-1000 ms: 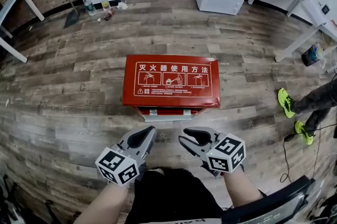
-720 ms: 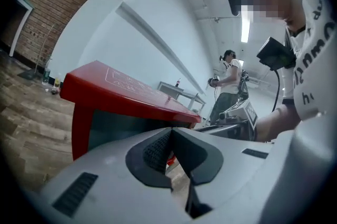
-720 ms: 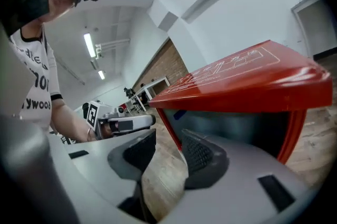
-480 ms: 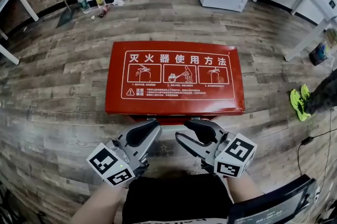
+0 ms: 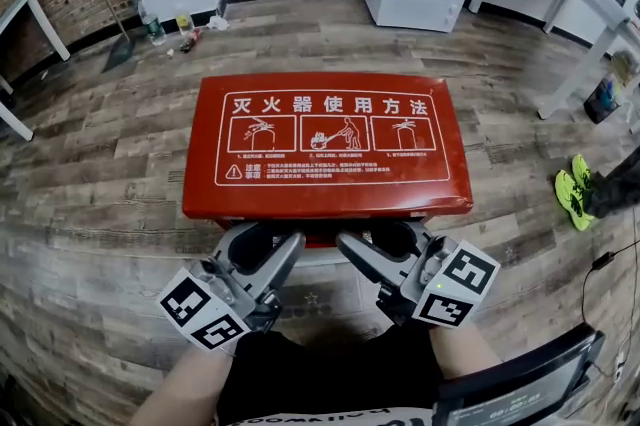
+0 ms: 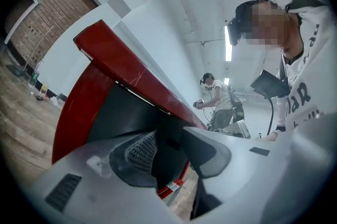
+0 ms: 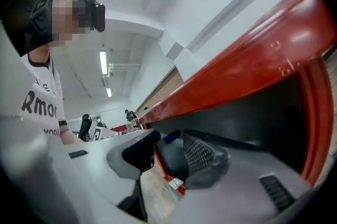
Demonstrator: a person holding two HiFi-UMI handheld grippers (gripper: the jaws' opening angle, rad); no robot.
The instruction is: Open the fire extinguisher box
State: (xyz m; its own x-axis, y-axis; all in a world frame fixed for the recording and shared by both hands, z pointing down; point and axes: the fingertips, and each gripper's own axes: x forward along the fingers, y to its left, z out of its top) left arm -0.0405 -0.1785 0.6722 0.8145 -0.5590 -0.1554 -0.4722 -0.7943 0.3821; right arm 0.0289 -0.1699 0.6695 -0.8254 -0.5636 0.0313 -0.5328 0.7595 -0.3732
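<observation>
Box: the red fire extinguisher box [image 5: 325, 144] sits on the wood floor [image 5: 100, 214] in the middle of the head view, its printed lid facing up and its front edge nearest us.
Left gripper [image 5: 265, 249]: its tips are tucked under the lid's near edge, left of centre. The jaws are opening, and in the left gripper view [image 6: 171, 149] nothing is pinched between them, only the lid's dark underside beyond.
Right gripper [image 5: 380, 249]: it is under the same edge, right of centre, with its fingers spread wide and gripping nothing in the right gripper view [image 7: 168, 157].
Just changed: a second ago both grippers hung short of the box on its near side, the left one closed. Now we have leaned in, both reach beneath the red lip [image 7: 253, 60], and both have spread.
Meaning for the task: we judge the reach finished and the lift not yet begun. Whether the lid is already raised, we cannot tell.
Next need: an upward push on the lip from both sides, kept even.
</observation>
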